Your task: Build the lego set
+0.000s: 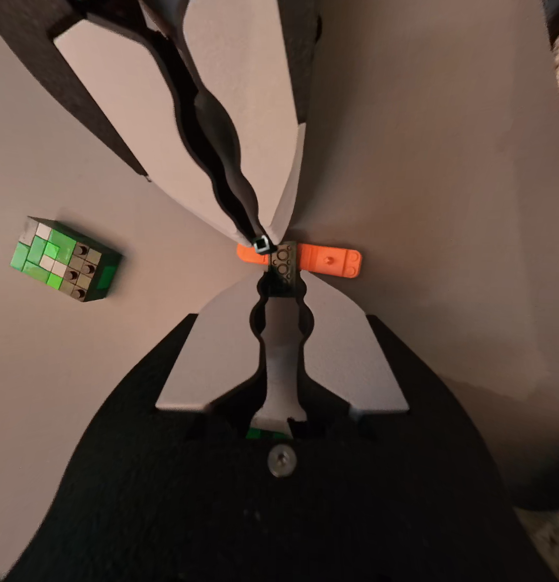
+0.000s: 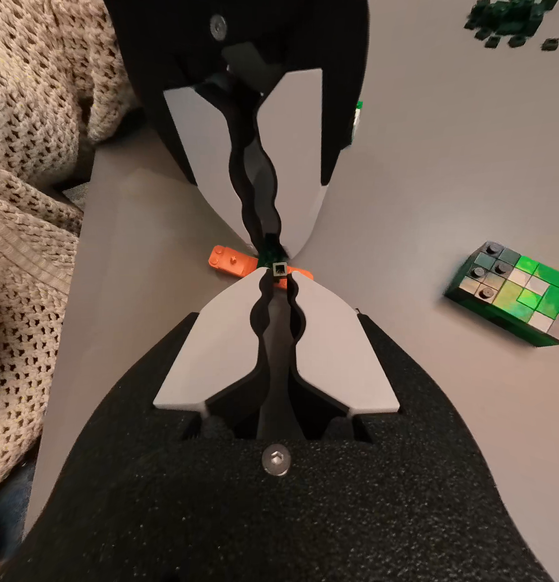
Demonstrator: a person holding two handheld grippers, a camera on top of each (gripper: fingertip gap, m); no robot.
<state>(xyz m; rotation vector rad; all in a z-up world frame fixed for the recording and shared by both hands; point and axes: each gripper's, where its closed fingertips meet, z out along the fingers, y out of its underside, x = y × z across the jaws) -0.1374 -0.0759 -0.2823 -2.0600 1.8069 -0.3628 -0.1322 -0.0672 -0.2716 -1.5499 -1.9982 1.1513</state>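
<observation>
Above the grey table, your two grippers met tip to tip over an orange separator that lay flat on the surface. Your left gripper had its fingers pinched on a dark plate, held with its underside toward the left camera, so the round tubes showed. Your right gripper had its fingers pressed on a small grey square piece, with the hollow side facing the right camera. This small piece was just beside the plate, at its edge; whether they touched, you could not tell from these views. From the left camera, the right gripper came down from above with the same piece at its tips. Well apart from the grippers, a green block stood on the table, partly tiled in green and white, with four dark studs open. At the far corner in the right view lay a heap of dark green bricks. A beige knitted cloth lay beside the table.
</observation>
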